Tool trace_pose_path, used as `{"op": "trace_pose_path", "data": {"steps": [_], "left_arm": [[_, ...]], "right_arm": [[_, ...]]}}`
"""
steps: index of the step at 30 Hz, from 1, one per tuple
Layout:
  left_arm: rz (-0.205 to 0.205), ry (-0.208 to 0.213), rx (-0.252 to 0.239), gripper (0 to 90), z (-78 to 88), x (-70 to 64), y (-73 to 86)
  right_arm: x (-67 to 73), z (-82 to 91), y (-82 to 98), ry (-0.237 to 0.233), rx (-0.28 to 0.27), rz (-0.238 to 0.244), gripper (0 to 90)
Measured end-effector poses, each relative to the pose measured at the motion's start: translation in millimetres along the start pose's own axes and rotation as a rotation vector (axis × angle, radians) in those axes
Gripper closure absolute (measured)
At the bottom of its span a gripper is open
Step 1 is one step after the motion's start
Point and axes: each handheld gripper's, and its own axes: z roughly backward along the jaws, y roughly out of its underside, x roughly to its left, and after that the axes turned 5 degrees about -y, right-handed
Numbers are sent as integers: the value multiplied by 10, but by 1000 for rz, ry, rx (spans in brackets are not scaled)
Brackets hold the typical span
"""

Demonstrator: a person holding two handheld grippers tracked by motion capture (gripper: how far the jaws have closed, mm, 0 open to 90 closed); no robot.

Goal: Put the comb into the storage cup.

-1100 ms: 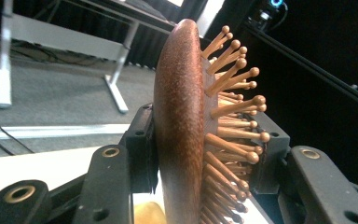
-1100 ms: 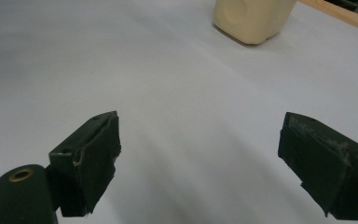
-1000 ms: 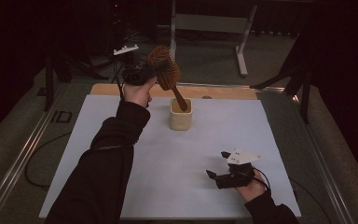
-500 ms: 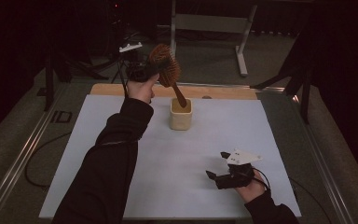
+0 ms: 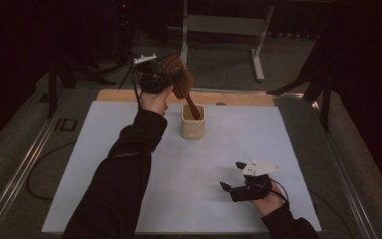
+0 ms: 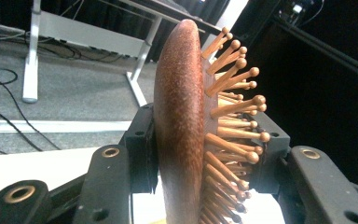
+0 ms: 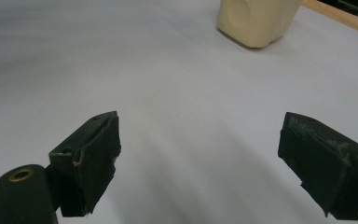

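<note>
Two grippers, left gripper [image 5: 165, 82] jaws clamping hairbrush [image 5: 179, 78], handle inside cream cup [image 5: 193, 122], right gripper [image 5: 234, 176] jaws open, empty.

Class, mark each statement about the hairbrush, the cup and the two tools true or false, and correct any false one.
1. The left tool grips the wooden hairbrush by its head. True.
2. The brush handle points down into the cream cup. True.
3. The right tool holds the cup. False: its jaws stand open and empty, near the front of the white mat.
4. The cup lies on its side. False: it stands upright.
5. The brush has soft black bristles. False: it has wooden pins with rounded tips.
</note>
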Motion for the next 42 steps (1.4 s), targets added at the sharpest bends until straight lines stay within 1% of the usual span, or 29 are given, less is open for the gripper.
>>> {"op": "trace_pose_path", "data": {"steps": [1,5,9,15,19,26,29,42], "left_arm": [[3,3,8,537,-19,16,26],[1,-4,9,537,-41,33,67],[7,0,22,537,-71,67,127],[3,-11,42,536,-120,111,207],[11,-12,56,536,-159,147,274],[15,-10,58,536,-192,146,315],[12,-7,66,536,-213,141,341],[31,7,103,534,-308,170,462]], "right_arm": [[-1,0,0,-2,0,-2,125],[-3,0,3,0,3,2,125],[-4,0,5,2,3,4,125],[-1,-4,4,-1,6,1,125],[-8,-8,11,-2,8,-4,126],[-7,-4,9,3,1,-7,126],[-9,3,8,3,-2,-10,126],[-14,8,9,3,-5,-6,126]]}}
